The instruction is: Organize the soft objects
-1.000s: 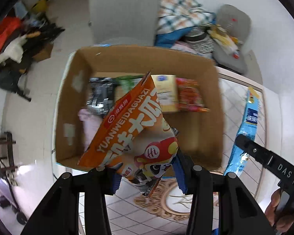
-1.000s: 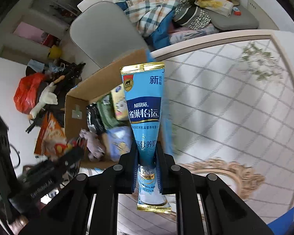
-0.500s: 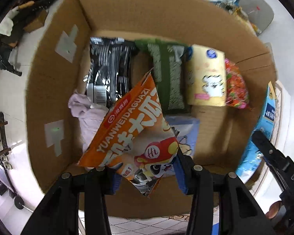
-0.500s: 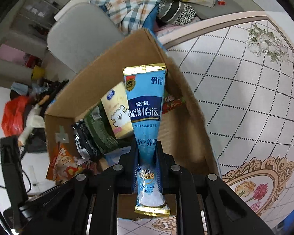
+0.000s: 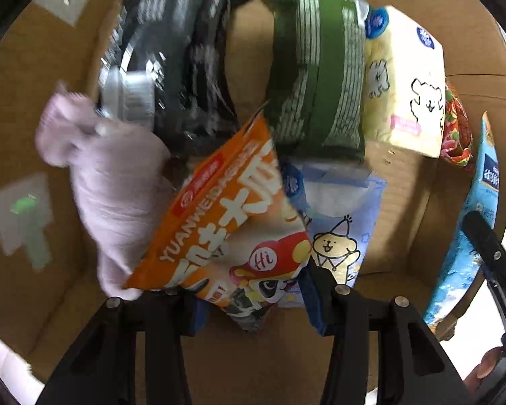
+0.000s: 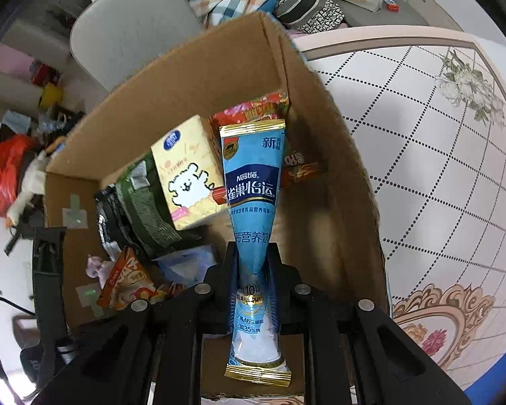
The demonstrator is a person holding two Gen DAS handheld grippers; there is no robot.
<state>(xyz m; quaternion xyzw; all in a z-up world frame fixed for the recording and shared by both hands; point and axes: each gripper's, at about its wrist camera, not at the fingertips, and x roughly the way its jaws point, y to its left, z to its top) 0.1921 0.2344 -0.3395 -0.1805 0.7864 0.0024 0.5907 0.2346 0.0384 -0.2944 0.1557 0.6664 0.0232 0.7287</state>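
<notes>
My left gripper points down into the cardboard box. Its jaws stand partly apart and clamp the lower end of the orange snack bag, which leans up toward 11 o'clock inside the box.

In the left wrist view, a pale pink soft toy lies at 9 o'clock of the orange bag, touching it. A black foil packet sits at 11 o'clock, a green packet at 12 o'clock, and a yellow tissue pack with a dog drawing at 1 o'clock. A blue tissue pack with a bear drawing lies just beside the orange bag at 3 o'clock, partly under it. A red candy bag rests against the right wall of the box.

My right gripper has its jaws closed down tight on the waist of the blue milk powder sachet. The sachet stands upright toward 12 o'clock, its upper half over the box interior near the right wall and in front of the red candy bag. Its lower end hangs below the fingers over the near rim of the box.

The box stands on a table covered with a tile-pattern cloth. Behind it at 11 o'clock is a grey chair.
</notes>
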